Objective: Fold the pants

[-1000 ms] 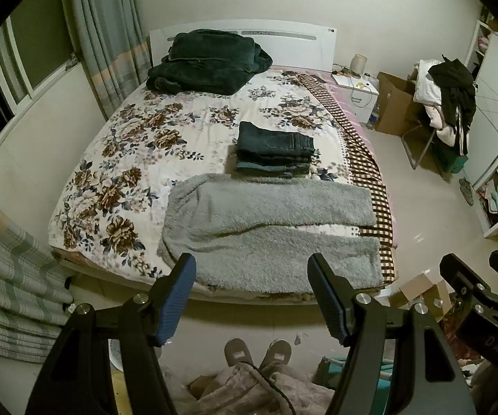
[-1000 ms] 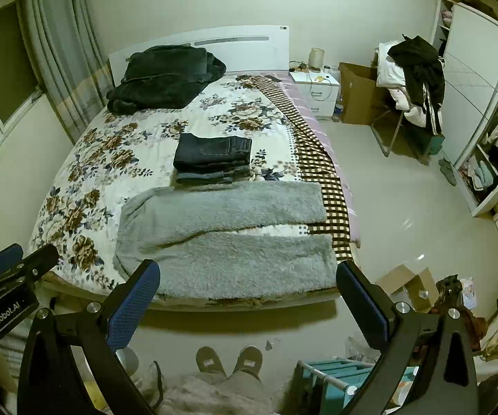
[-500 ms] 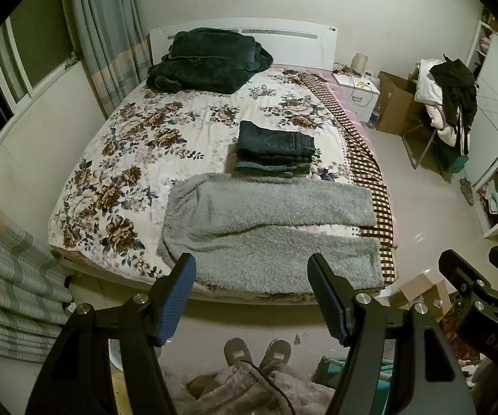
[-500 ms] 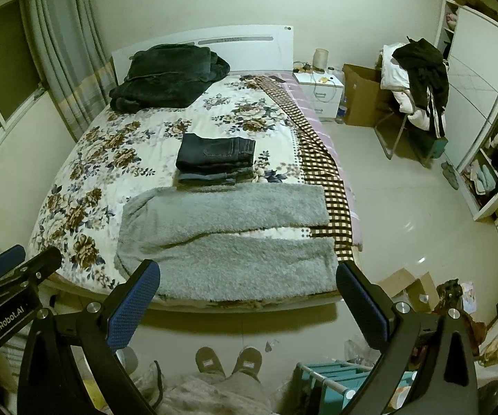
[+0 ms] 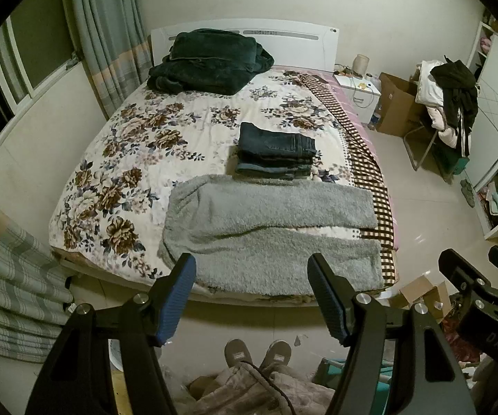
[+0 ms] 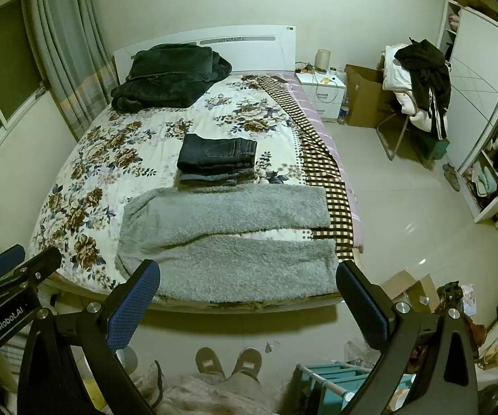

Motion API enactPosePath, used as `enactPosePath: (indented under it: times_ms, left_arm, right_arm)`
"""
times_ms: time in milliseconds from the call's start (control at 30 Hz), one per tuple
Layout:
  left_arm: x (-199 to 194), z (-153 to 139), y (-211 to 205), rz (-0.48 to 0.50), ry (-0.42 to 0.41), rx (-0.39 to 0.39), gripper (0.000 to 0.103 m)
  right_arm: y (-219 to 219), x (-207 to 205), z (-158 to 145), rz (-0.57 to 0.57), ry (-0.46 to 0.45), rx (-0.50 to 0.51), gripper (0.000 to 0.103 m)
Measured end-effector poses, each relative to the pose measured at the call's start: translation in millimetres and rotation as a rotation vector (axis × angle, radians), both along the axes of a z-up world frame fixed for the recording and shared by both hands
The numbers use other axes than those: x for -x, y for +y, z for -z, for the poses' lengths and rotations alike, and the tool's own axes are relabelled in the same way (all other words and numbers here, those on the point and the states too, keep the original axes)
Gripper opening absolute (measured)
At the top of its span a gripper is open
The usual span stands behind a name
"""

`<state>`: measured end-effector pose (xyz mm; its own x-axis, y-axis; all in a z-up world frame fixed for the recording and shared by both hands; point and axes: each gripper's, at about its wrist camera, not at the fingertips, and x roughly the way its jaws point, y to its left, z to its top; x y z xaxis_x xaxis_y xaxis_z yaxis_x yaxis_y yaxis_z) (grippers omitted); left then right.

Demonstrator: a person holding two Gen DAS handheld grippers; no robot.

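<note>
1. While the left wrist view was examined, the left gripper was seen held above the floor at the foot of the bed, with its blue fingers spread apart and nothing between them.
2. The grey fleece pants were found spread flat across the near end of the bed, waistband to the left and both legs to the right, with a narrow gap between the legs.
3. A stack of folded jeans was seen just behind the far leg, touching it or nearly so; a dark green blanket lay at the headboard.
4. Part of the right gripper was visible at the right edge, well apart from the cloth.
5. When the right wrist view was examined, the right gripper was also found wide open and empty, short of the near leg of the pants.
6. The pants were judged not yet folded, so a first fold, one leg over the other, was probably needed.
7. A risk was judged from the thick, fluffy cloth: only the top layer could be pinched, or the flowered quilt could be caught together with it.
8. If the far leg were lifted carelessly, the stack of jeans could be dragged or tipped over.
9. The near leg lay close to the bed edge, so a pull toward the person could make it slide off.
</note>
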<state>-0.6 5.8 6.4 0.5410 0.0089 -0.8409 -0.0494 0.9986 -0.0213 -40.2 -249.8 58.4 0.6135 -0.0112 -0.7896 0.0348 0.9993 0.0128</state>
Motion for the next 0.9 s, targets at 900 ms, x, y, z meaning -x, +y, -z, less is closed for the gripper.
enactPosePath:
  times_ms: [900]
  left_arm:
    - [-30.6, -13.9, 17.3, 0.01, -0.007, 0.014, 0.087]
  right_arm:
    - [12.7, 0.0, -0.8, -0.003, 0.004, 0.007, 0.103]
